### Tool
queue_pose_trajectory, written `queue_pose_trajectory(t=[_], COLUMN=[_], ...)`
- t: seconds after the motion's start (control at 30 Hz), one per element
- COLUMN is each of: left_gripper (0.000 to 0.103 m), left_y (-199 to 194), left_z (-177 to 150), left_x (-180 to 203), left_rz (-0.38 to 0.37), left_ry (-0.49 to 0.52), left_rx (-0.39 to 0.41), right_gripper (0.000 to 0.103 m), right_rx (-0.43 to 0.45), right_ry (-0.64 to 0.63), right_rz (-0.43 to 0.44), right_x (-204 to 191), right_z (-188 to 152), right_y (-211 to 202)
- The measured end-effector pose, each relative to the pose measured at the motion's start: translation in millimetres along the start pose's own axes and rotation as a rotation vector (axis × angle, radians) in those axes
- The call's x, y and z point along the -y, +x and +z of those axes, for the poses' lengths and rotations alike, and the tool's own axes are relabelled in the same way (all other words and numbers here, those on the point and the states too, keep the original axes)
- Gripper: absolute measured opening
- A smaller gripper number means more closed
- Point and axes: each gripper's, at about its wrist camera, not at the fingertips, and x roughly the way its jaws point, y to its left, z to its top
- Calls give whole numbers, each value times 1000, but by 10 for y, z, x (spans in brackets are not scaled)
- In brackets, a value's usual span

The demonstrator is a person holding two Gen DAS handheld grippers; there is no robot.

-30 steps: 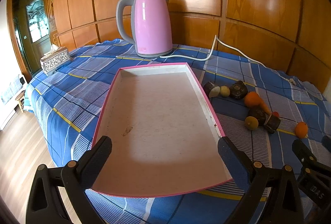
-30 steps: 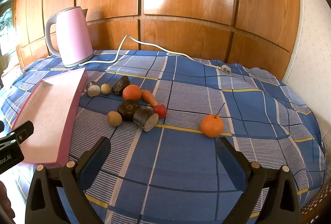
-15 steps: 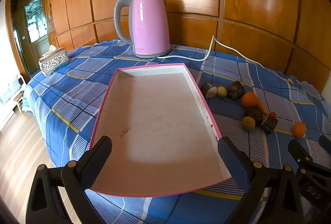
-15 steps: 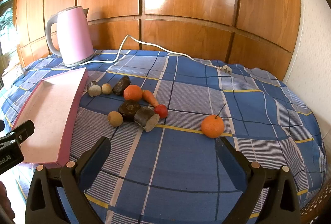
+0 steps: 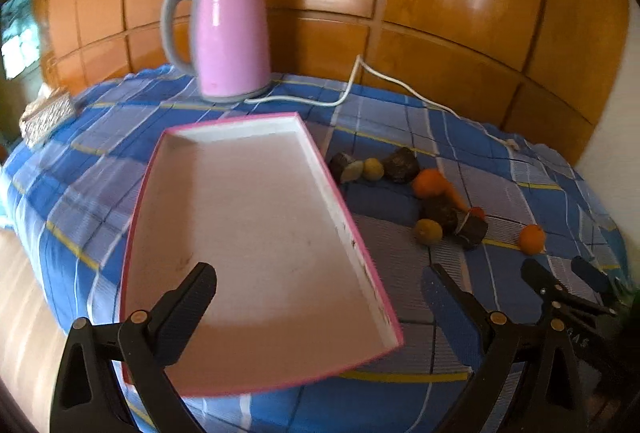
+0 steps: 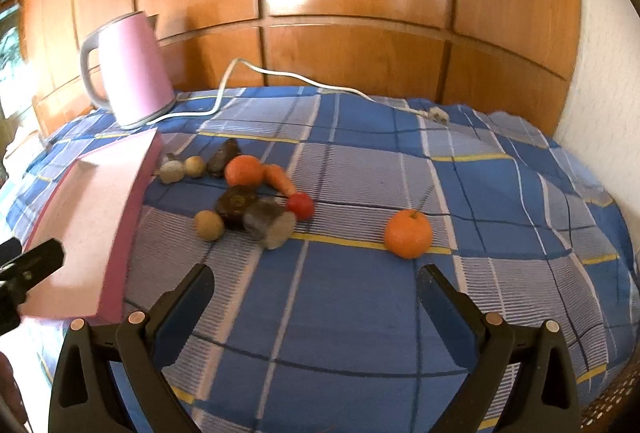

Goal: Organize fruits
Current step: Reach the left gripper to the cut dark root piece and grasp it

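A pink-rimmed white tray (image 5: 256, 225) lies empty on the blue plaid tablecloth; it also shows in the right wrist view (image 6: 120, 193). To its right lies a cluster of fruits: an orange (image 6: 244, 170), a carrot (image 6: 280, 179), a red tomato (image 6: 301, 205), dark brown pieces (image 6: 237, 202), small tan fruits (image 6: 209, 225). A lone orange (image 6: 409, 233) sits apart to the right; it also shows in the left wrist view (image 5: 532, 239). My left gripper (image 5: 320, 297) is open over the tray's near end. My right gripper (image 6: 316, 293) is open, just short of the lone orange.
A pink electric kettle (image 5: 232, 37) stands at the back with its white cord (image 6: 280, 77) running across the cloth to a plug (image 6: 438, 115). A patterned tissue box (image 5: 46, 115) sits at the far left. A wood-panelled wall is behind; the table edge is near.
Both views have shifted and blurred. My left gripper has swung to the right, so the tray looks skewed. My right gripper has moved closer to the fruits. Nothing was grasped.
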Motion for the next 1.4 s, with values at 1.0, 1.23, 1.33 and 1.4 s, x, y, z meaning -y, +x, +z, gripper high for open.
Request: queue_pose_trajectory(t=[1.0, 1.23, 1.33, 1.4], left_gripper=[50, 30, 29, 29], left_y=[1608, 1767, 1728, 1674], left_z=[1019, 1001, 975, 966], left_x=[468, 509, 497, 463], left_rz=[-126, -153, -151, -160], left_ry=[636, 665, 651, 614], left_rx=[-276, -308, -284, -269], right_gripper=[97, 97, 97, 90], right_rx=[-76, -93, -93, -96], right_ry=[59, 77, 75, 73], right_rz=[-5, -4, -4, -2], right_x=[478, 543, 543, 541], right_z=[-140, -155, -159, -164], right_y=[214, 262, 266, 272])
